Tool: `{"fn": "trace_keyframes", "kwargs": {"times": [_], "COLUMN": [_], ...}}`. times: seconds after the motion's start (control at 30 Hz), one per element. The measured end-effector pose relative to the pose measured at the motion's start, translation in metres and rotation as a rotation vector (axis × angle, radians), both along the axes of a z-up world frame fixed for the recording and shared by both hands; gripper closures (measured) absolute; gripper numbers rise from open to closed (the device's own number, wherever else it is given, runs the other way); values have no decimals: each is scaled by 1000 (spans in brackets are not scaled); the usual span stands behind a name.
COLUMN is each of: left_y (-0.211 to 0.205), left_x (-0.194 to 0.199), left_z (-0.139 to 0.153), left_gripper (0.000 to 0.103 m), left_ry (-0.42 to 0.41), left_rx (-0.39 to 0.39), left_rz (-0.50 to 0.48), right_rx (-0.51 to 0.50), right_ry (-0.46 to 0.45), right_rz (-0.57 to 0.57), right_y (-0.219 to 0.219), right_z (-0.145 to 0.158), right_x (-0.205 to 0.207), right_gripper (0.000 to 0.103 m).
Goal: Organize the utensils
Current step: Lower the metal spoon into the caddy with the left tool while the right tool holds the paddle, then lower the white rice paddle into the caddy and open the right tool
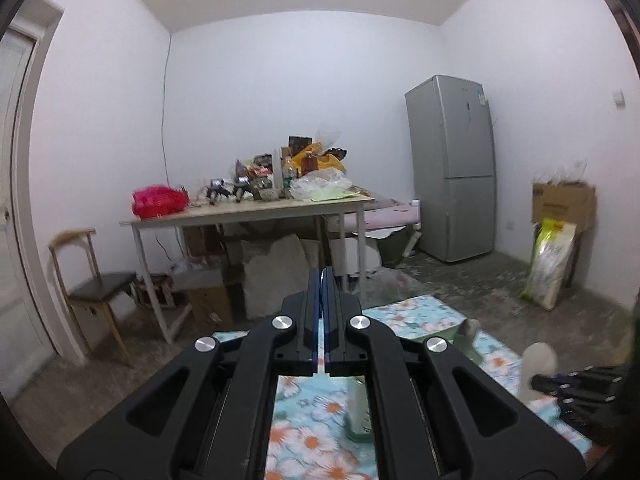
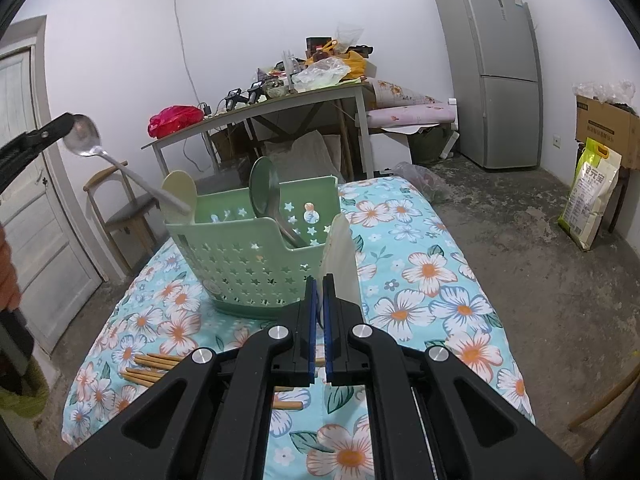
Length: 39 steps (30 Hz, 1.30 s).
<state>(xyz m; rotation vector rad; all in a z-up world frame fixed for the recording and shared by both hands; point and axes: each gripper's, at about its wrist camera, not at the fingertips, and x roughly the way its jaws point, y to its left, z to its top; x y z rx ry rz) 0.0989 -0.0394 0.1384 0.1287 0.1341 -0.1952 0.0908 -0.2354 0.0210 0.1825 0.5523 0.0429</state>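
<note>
Right wrist view: the right tongs [image 2: 319, 280] are seen pinched fully together with nothing clamped between them, parked just in front of a pale green plastic basket with star-shaped cutouts [image 2: 240, 256]. The basket is set on a table covered with a turquoise cloth printed with white and orange flowers [image 2: 432, 280]. A dark green plastic ladle [image 2: 262, 190] and a cream plastic rice paddle [image 2: 180, 192] are stood up in the basket, and a flat cream plastic piece [image 2: 342, 256] is propped against its right side. A few light wooden chopsticks [image 2: 150, 368] are left lying on the cloth, near the front left.

Off to the left, the left tongs [image 2: 70, 120] are held up above the basket, closed on the bowl of a shiny metal spoon [image 2: 86, 138], handle slanted down toward the basket's left corner.

In the left wrist view the left tongs are seen shut too, though the spoon can't be made out there. Further back a cluttered light wooden table [image 1: 248, 212] and a tall grey fridge [image 1: 452, 168] are visible.
</note>
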Motion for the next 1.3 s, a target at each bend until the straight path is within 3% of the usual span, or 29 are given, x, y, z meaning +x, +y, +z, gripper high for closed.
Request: {"fn": "trace_keyframes", "kwargs": {"times": [0.17,0.33,0.47,0.6,0.73,0.93,1.1,1.3], "left_y": [-26,-47,-54,-48,-26,18,40,45], "left_x": [11,28,39,49,62,71,71,69], "left_z": [-9,-31,-45,-50,-48,-51,-53,-56], "left_gripper": [103,103,102,97,84,78,78,76], "left_ry": [-43,4,51,95,169,238,246,267], "left_rx": [108,193,202,112,-67,-340,-430,-448], "left_rz": [10,-14,-34,-104,-175,-242,-257,-277], "right_rx": [3,7,11,10,16,19,24,26], "right_ry": [-1,-2,-2,-3,-4,-6,-4,-3], "right_rz": [2,9,14,19,17,15,15,12], "right_y": [1,2,1,3,1,-1,-1,-3], "right_z": [2,1,-2,-2,-3,-3,-4,-4], "right_x": [1,4,5,6,6,6,6,6], "right_gripper": [100,100,100,100,100,100,100,100]}}
